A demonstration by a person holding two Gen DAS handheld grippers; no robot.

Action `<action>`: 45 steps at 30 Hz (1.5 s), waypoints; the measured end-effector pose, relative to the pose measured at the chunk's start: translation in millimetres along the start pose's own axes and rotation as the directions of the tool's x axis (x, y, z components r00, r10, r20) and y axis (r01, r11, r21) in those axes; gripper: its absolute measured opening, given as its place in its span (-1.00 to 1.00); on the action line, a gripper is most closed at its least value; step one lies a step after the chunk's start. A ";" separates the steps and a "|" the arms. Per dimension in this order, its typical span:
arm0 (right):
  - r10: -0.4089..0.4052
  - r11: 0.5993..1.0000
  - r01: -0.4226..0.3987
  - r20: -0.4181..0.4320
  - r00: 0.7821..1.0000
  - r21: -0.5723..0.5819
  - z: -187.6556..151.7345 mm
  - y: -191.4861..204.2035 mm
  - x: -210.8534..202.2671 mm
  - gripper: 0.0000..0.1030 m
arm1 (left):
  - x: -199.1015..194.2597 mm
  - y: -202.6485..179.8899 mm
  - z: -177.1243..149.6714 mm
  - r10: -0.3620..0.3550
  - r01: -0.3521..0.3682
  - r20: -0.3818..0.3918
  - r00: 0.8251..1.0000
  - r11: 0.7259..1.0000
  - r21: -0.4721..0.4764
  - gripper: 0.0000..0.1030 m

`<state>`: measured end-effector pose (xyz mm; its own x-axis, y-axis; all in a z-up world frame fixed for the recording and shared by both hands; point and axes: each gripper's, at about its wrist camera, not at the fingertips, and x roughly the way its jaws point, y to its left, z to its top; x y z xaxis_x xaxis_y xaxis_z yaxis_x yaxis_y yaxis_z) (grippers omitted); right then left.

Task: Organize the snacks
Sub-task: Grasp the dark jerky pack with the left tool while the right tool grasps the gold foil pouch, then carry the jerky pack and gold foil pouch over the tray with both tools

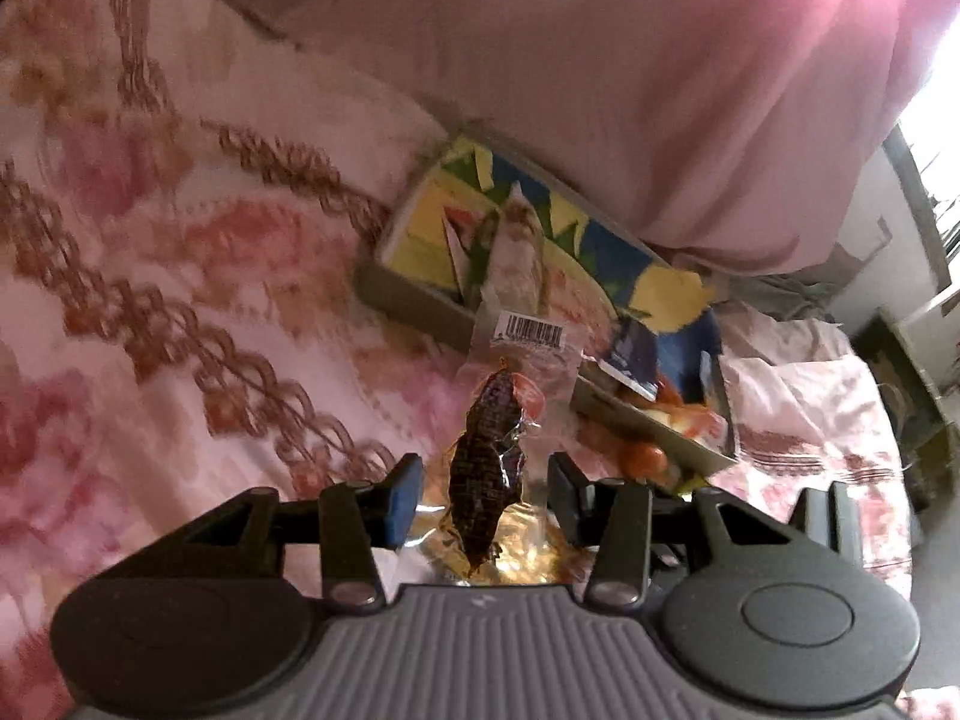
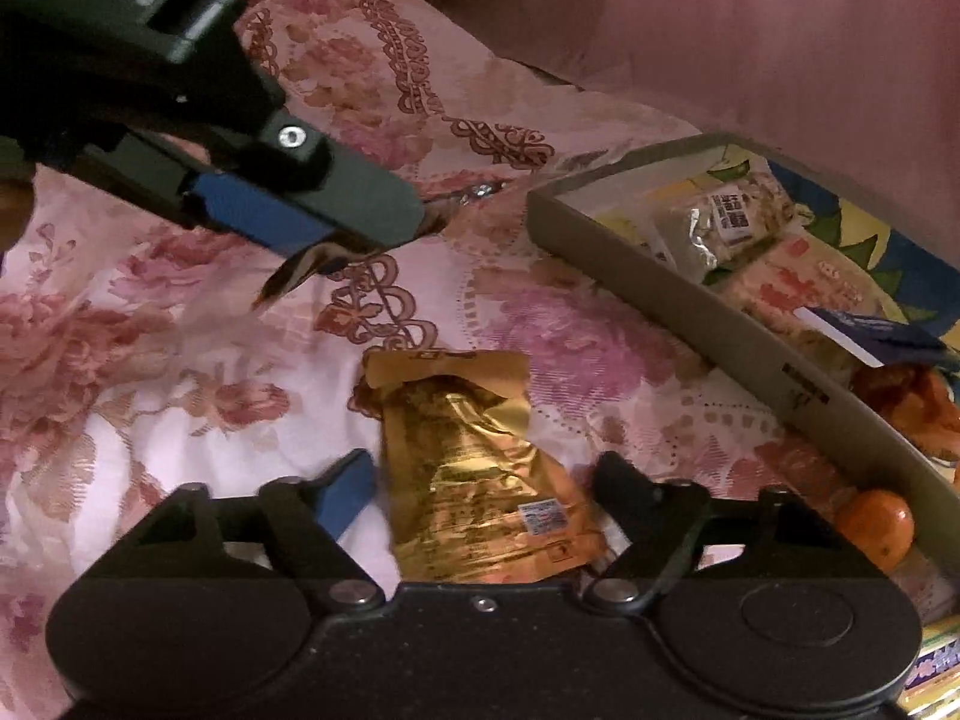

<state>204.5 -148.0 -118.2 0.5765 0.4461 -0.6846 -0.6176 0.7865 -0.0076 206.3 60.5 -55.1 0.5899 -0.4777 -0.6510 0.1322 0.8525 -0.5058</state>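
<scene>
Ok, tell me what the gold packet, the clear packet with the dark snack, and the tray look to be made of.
Gold packet: apparently metallised foil or foil-look film; it is shiny, with sharp crinkles.
Clear packet: thin transparent plastic film, glossy; the dark snack shows through, and a barcode label sits at one end.
Tray: probably cardboard; it has matte grey-brown walls and a printed lining.

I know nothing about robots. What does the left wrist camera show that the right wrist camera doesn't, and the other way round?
Only the left wrist view: the barcode and dark snack of the clear pack gripped by the left hand-held gripper, and a bright window.
Only the right wrist view: the whole gold foil pouch, lying between the open fingers of the right hand-held gripper.
Both views: the floral bedsheet, the grey tray of snacks, and an orange.
</scene>
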 end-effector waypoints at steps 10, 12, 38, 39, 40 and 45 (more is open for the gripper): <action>-0.078 0.997 0.077 -0.061 0.995 -0.031 6.0 19.0 -10.1 0.08 | 1.1 -1.1 -1.0 0.020 -0.021 0.021 1.000 1.000 0.017 -0.04; -0.114 0.992 0.110 -0.062 0.992 -0.058 4.2 24.8 -15.6 0.05 | 1.4 -2.3 -1.3 0.029 -0.030 0.029 0.999 0.999 0.028 -0.04; -0.433 0.898 0.439 0.227 0.872 0.028 26.7 -4.4 -86.2 -0.02 | -13.2 -30.2 22.4 0.102 -0.127 0.241 0.965 0.988 0.090 -0.04; -0.447 0.892 0.448 0.235 0.863 0.052 30.4 -12.1 -87.4 -0.02 | -9.9 -34.0 27.6 0.098 -0.124 0.249 0.963 0.988 0.090 -0.04; -0.460 0.887 0.456 0.239 0.855 0.075 32.5 -19.0 -89.2 -0.02 | -5.8 -37.8 32.6 0.091 -0.117 0.258 0.962 0.989 0.088 -0.04; -0.526 0.849 0.495 0.218 0.822 0.184 35.1 -58.2 -92.3 -0.02 | 30.2 -61.4 58.7 0.017 -0.044 0.272 0.962 0.995 0.094 -0.04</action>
<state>206.0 -220.0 -29.0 0.9155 0.0463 -0.3996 -0.1409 0.9673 -0.2109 262.8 6.2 -10.5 0.7864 -0.3876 -0.4810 0.1807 0.8889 -0.4209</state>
